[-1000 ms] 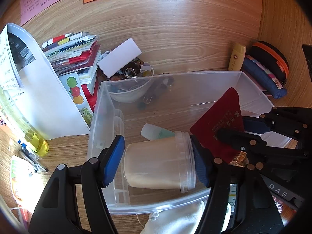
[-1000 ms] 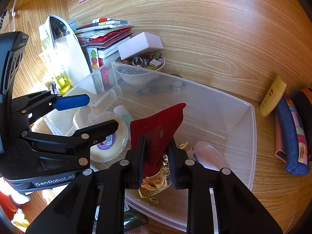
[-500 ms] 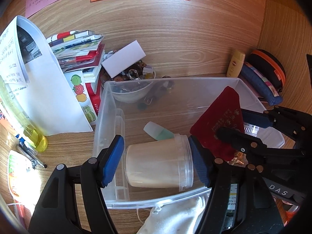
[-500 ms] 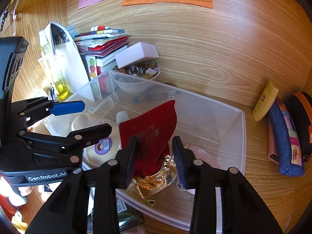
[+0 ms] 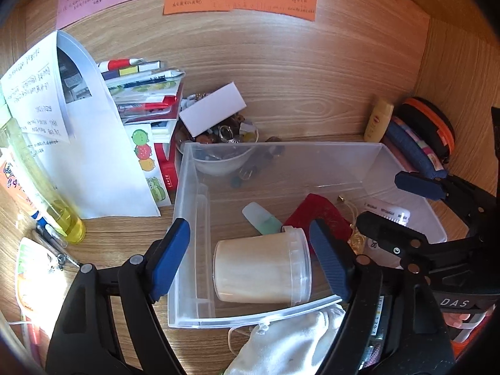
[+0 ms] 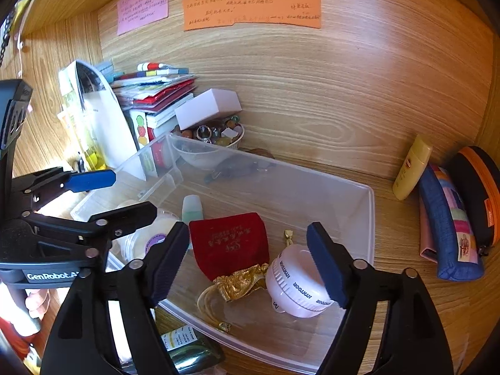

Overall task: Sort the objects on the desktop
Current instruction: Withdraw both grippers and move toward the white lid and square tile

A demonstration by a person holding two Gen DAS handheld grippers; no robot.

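Left wrist view: our left gripper [image 5: 250, 256] has its jaws opening, clear of the one jar [image 5: 262, 270] lying on its side in the clear bin [image 5: 187, 206]; we reckon it could roll.

Right wrist view: our right gripper [image 6: 248, 264] has jaws opening above one red pouch [image 6: 229, 247] and one pink tub [image 6: 297, 284]; a jaw could catch the pouch's cord.

Both views are bright and warm-toned. Strong light strikes the papers and tabletop left of the clear bin [image 5: 368, 153], washing out detail there. Glare streaks mark the bin's near rim. Fisheye distortion bends the wood grain; corners fall to black. Focus is sharp throughout.
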